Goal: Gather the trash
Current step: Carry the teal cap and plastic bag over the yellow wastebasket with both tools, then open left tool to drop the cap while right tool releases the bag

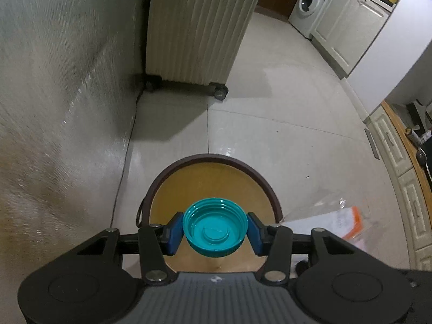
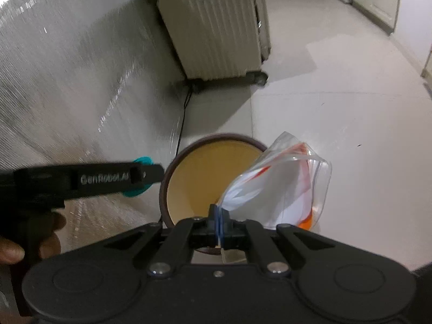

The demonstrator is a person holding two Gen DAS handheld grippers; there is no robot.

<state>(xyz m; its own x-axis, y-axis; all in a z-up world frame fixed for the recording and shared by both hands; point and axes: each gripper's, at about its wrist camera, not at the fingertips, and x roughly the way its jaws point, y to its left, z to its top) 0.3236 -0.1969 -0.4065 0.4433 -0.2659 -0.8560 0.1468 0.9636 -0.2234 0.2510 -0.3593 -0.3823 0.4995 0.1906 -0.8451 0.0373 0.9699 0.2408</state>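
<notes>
Bare-bottomed bin (image 1: 213,178) under teal cap (image 1: 215,229)

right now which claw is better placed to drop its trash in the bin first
Left. Its claw holds the teal cap directly above the bin; the right claw's plastic bag hangs partly beyond the rim.

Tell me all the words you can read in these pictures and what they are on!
"GenRobot.AI", rather blurred, on the side of the left gripper, seen from the right wrist.
A small white logo on the left gripper's grey body: too small to read.
Print on the plastic bag: too blurred to read.
Nothing else readable.
</notes>
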